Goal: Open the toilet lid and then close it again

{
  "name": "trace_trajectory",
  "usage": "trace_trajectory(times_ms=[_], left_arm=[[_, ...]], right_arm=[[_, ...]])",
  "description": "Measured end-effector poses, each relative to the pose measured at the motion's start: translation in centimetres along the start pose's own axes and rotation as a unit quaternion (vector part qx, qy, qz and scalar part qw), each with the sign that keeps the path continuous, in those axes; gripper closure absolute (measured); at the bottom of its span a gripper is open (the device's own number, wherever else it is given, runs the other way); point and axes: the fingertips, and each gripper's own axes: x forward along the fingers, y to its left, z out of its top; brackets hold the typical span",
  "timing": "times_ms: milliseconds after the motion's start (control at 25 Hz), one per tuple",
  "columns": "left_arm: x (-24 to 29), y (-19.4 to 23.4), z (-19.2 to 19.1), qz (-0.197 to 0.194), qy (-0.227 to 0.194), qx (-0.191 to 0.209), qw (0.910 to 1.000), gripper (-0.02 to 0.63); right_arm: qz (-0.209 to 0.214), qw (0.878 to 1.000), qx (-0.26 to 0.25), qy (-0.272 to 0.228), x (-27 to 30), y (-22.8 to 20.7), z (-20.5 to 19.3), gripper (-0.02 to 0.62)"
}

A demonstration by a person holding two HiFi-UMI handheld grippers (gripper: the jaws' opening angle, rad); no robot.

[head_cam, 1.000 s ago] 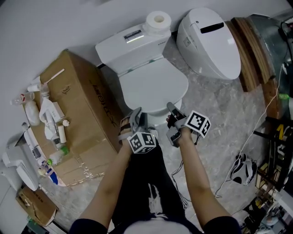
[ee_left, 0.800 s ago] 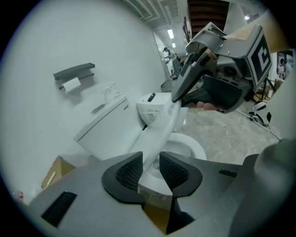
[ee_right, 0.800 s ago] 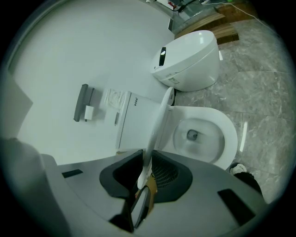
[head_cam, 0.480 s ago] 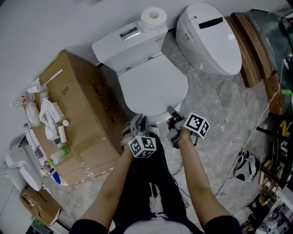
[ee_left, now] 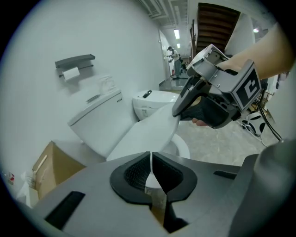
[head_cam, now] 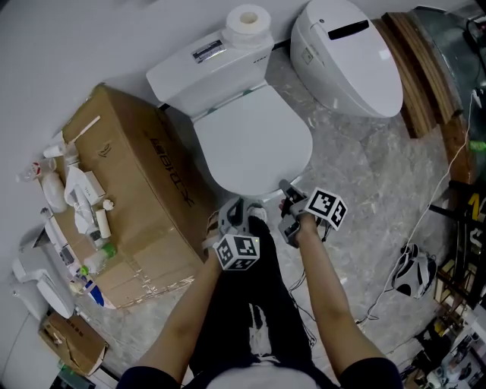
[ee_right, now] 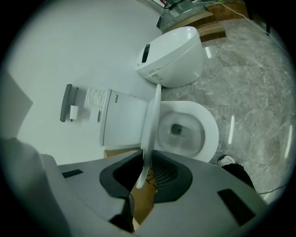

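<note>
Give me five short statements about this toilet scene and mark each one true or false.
1. The right gripper grips the rim of the white plastic toilet lid. True.
2. The lid lies flat and shut. False: it is tilted up, with the white bowl showing beneath.
3. A white toilet paper roll stands on the white cistern. True.
4. The left gripper clamps the lid. False: its jaws have just been closing and stand together with nothing between them.
5. In the head view the brown cardboard box stands right of the lid. False: left of it.
</note>
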Motion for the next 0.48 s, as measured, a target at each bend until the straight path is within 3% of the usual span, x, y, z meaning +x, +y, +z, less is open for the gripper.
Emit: trace_trajectory(times_ms=[480], left_arm=[[0.9,0.0,0.2,-0.002,-0.003,0.004,1.0,0.597]], right_arm=[[-0.033,0.999,0.029,0.007,0.6,-5.3,-1.1,0.54]])
